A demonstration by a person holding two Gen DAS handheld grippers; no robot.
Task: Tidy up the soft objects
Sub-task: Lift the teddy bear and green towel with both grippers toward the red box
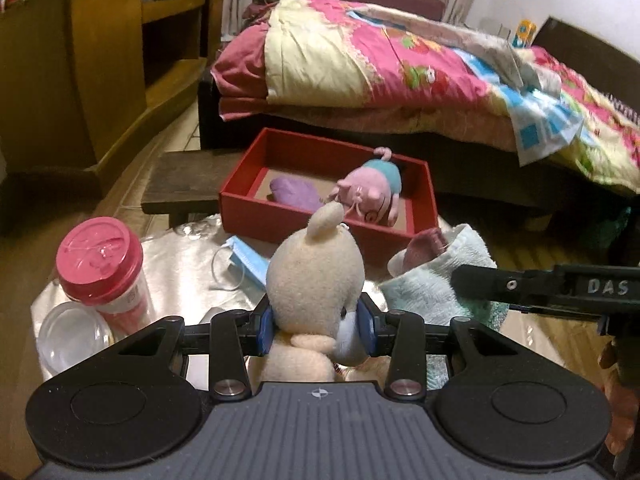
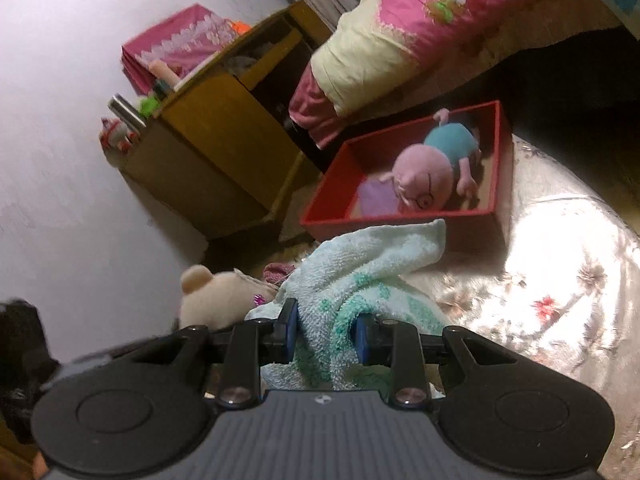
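The left gripper (image 1: 316,326) has its blue pads pressed on either side of a cream plush (image 1: 314,276), part-way closed around the toy's body, with the round head and one ear standing up above the jaws. The right gripper (image 2: 326,338) is nearly shut on a bunched fold of a pale green towel (image 2: 360,264), the cloth squeezed between its pads and spilling forward past them. In the left view the right gripper's black finger comes in from the right edge and lies across the towel, just beside the plush, so the two held things sit close together with little gap. Ahead of both stands a red box (image 1: 240,200), open-topped, with a pink pig plush (image 1: 370,192) lying across its right half and a purple soft thing (image 1: 292,194) on its floor at the left; the back left part of the floor is bare. The box's near wall faces the grippers, and its far wall is near the bed (image 1: 400,72), whose quilt overhangs the side. A blue mask (image 1: 248,260) lies just before the box's near wall. To the left a pink-lidded cup (image 1: 100,260) and a clear lid (image 1: 72,336) stand near the shiny cloth's (image 2: 560,240) edge. A wooden cabinet (image 1: 112,60) lines the left side, well apart.
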